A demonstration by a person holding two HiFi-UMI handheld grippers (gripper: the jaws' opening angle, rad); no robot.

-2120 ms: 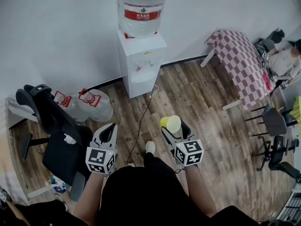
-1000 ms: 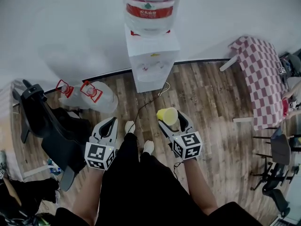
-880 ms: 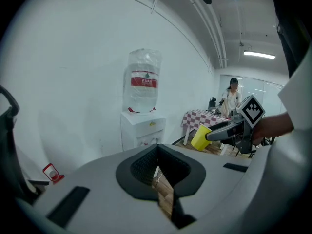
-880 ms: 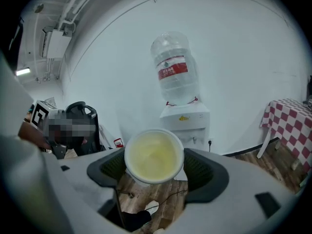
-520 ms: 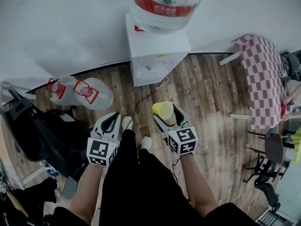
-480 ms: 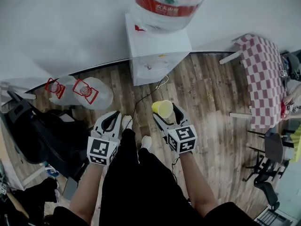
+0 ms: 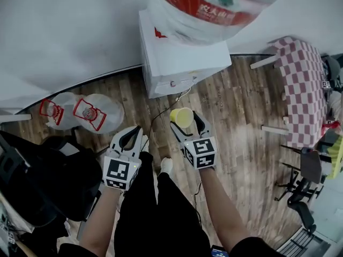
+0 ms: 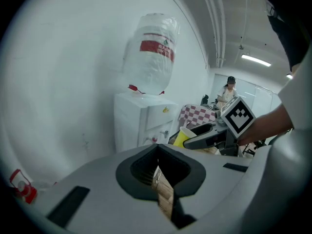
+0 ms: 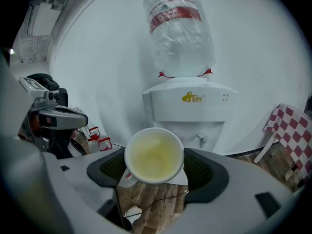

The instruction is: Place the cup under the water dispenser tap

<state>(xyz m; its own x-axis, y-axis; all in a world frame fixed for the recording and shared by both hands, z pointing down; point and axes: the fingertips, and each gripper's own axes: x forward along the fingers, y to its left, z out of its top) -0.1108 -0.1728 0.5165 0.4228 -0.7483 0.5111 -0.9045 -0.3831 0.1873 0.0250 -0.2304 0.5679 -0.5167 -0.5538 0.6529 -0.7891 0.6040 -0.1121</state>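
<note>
The white water dispenser (image 7: 177, 58) stands against the wall with a big clear bottle (image 7: 214, 4) on top. In the right gripper view its tap (image 9: 201, 139) shows just right of the cup's rim. My right gripper (image 7: 183, 119) is shut on a yellow paper cup (image 7: 182, 116), held upright above the floor a short way in front of the dispenser (image 9: 190, 106). The cup (image 9: 154, 155) looks empty inside. My left gripper (image 7: 132, 133) hangs beside my leg, shut with nothing in it. From the left gripper view, the cup (image 8: 184, 136) sits right of the dispenser (image 8: 141, 121).
Two empty water jugs (image 7: 91, 111) with red handles lie on the wooden floor left of the dispenser. A black chair (image 7: 43, 181) fills the lower left. A checkered table (image 7: 305, 90) stands at the right. A cable (image 7: 161, 116) runs from the dispenser across the floor.
I have stepped closer to the dispenser, which now looms larger at the top. The right gripper carried the cup forward towards it. The left gripper stayed shut and empty.
</note>
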